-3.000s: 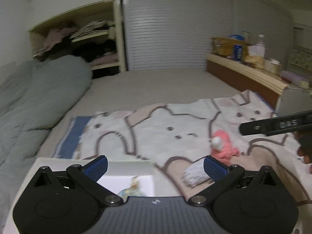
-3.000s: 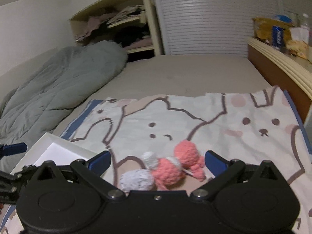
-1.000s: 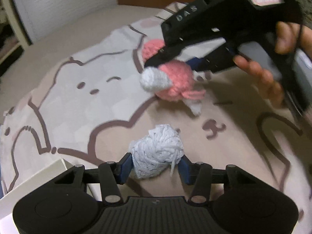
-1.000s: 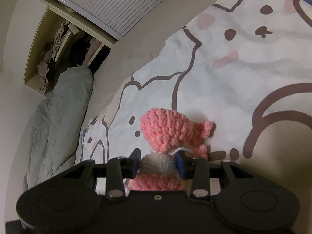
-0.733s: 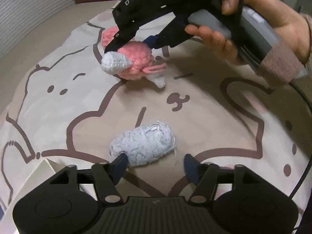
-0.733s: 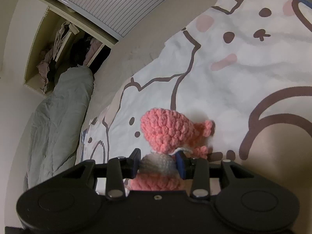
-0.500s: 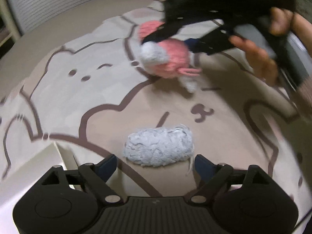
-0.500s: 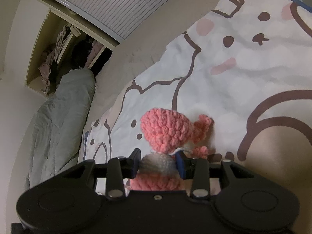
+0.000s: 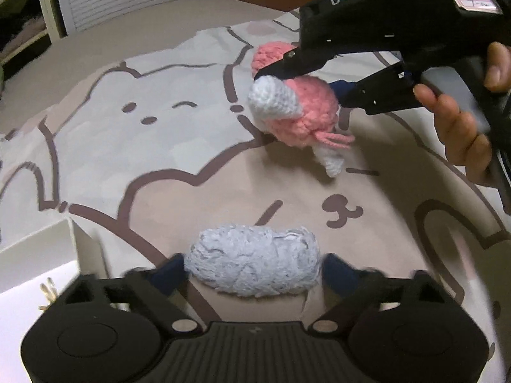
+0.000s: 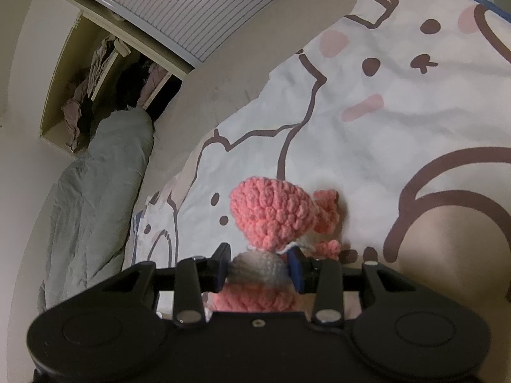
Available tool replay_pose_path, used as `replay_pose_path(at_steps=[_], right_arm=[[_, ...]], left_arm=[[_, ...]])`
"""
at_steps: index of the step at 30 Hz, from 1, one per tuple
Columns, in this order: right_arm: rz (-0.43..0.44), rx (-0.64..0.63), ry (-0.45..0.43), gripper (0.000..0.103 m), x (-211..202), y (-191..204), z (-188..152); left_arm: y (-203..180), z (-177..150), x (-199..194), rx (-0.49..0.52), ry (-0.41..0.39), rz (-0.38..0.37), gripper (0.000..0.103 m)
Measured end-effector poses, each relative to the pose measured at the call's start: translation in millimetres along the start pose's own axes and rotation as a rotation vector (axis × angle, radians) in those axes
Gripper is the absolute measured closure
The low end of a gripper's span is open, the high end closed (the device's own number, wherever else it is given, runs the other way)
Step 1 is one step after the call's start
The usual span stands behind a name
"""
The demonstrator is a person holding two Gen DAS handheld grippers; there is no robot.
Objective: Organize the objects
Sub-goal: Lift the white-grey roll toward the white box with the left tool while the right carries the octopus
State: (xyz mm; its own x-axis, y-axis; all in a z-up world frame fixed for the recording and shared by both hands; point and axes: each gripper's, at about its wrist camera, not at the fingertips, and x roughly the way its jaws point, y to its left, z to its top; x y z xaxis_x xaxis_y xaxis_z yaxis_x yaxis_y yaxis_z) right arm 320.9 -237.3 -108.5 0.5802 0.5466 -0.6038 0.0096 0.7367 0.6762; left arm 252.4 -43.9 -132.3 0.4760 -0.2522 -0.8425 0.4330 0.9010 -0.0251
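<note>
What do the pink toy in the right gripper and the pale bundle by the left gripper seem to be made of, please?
The pink toy looks crocheted from chunky yarn: matte, with rounded stitch bumps and a white knitted band. The pale bundle appears to be a wad of thin bluish-white yarn or thread, fuzzy, with tangled strands and one loose end; which fibre, I cannot tell.

The left wrist camera is looking steeply down at the bedspread [image 9: 134, 146] from close by. The right wrist camera is facing across the bed; both are sharing the pink crochet toy [image 9: 306, 111] [image 10: 271, 210]
</note>
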Motion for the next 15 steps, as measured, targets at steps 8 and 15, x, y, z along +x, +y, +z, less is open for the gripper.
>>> replay_pose_path(at_steps=[8,15], right_arm=[[-0.024,-0.043,-0.011,0.064,-11.4,4.4,-1.8],[-0.041,-0.144,-0.049,0.064,-36.3,26.0,-5.6]], left_arm=[[4.1,3.0,-14.0,-0.006,-0.078,0.008,0.027],[7.3,6.1,-52.1,-0.038,-0.177,0.047,0.028]])
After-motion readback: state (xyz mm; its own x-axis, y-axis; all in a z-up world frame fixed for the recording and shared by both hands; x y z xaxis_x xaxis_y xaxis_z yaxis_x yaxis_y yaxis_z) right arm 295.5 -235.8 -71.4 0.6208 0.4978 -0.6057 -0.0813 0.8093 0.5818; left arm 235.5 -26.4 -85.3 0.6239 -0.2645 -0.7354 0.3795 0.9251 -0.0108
